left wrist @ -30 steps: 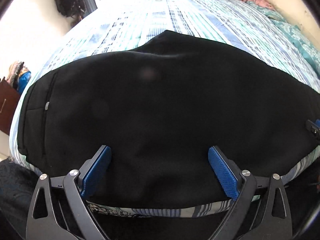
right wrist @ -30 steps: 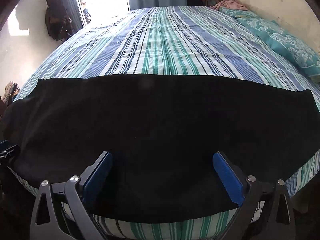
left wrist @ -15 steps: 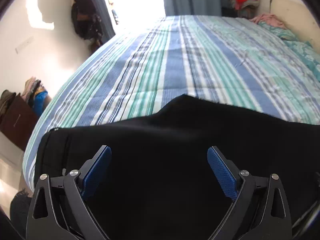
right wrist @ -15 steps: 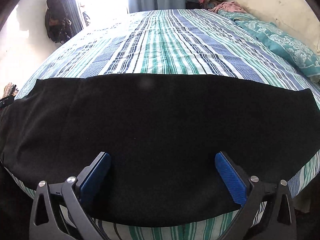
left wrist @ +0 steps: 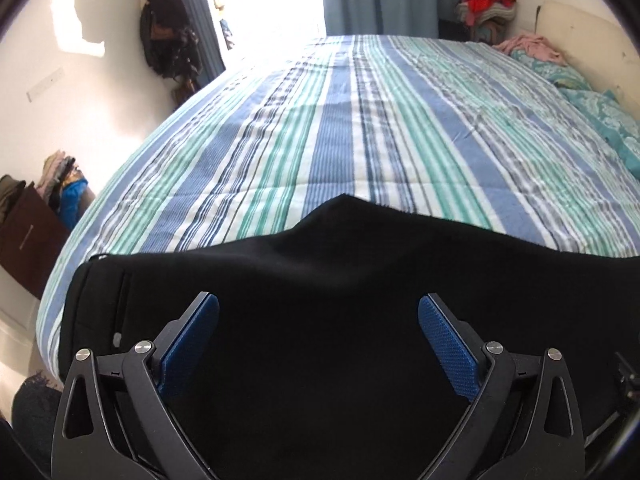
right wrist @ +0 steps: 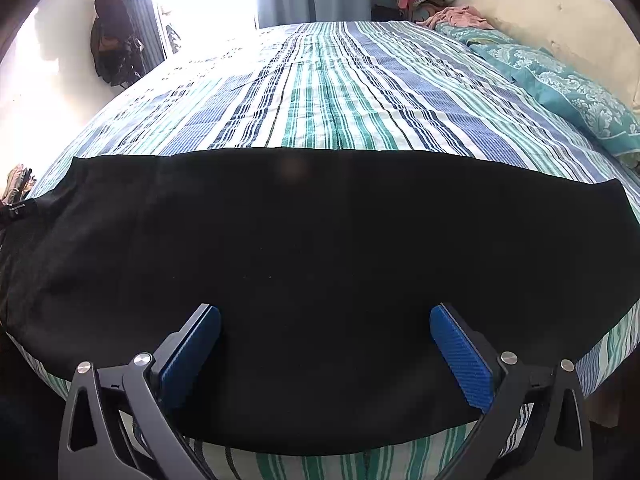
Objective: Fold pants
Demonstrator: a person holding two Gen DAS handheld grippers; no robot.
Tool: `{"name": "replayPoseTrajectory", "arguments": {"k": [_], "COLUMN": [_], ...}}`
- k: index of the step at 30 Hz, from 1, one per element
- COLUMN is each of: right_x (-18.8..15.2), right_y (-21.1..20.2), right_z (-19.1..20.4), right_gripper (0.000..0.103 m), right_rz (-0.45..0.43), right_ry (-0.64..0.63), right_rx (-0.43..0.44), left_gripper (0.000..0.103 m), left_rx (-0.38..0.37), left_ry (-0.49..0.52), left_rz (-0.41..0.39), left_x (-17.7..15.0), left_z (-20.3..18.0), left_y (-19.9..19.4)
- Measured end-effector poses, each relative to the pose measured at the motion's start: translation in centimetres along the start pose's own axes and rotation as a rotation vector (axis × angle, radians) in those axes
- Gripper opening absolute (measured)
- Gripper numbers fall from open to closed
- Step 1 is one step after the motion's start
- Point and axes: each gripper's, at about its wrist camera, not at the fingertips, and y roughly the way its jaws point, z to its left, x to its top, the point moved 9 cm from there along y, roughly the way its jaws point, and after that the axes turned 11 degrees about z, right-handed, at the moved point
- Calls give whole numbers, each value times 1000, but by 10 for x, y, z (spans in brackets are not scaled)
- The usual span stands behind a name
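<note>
Jaws on both grippers stand wide apart, nothing between them. From my left gripper (left wrist: 319, 344) I look down on the black pants (left wrist: 320, 300), which lie flat across the near edge of the bed (left wrist: 360, 120), on its striped blue, green and white sheet. Far edge of the pants rises to a small peak at centre in this view; a pocket seam and a small pale tag show at their left end. From my right gripper (right wrist: 325, 350) the pants (right wrist: 320, 260) appear as one wide dark band, far edge straight, near edge hanging slightly over the mattress side. Both grippers hover above the cloth; I cannot tell whether the pads (right wrist: 188, 356) touch it. Teal patterned pillow (right wrist: 580, 96) sits at the bed's right side, well apart from the pants.
</note>
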Motion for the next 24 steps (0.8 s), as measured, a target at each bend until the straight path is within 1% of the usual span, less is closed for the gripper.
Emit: {"name": "replayPoseTrajectory", "arguments": {"k": [2,5,6,8,9,10,11,13,21,24], "right_x": [0,0,0,0,-1,-1,-1,-1,2,9], "right_y": [0,0,0,-1,-1,-1,-2,-2,-7,-19], "right_z": [0,1,0,0,1,1,1,2,1,-10], "right_gripper": [103,103,103,103,103,103,103,103,103,103], "right_rz": [-1,-6,-9,-13,-17,-22,-25,-26,-16,-67], "right_ry": [0,1,0,0,-1,-2,-5,-8,-3,44], "right_rx": [-2,-3,-4,-3,-2,-2,-3,-5,10,1], "left_gripper": [101,101,101,102,102,103,103,103,103,103], "left_rx": [-11,7,19,43,29,0,-9,-4,6,5], "left_ry": [16,37,45,61,53,27,5,4,8,7], "left_rz": [-12,-14,4,78,84,53,43,64,55,52], "left_x": [7,8,5,-8,-14,-15,-14,-14,-13,-13], "left_z": [-13,-24,-26,-25,-23,-19,-16,-15,-17,-17], "left_y": [1,17,26,54,61,59,57,57,58,58]}}
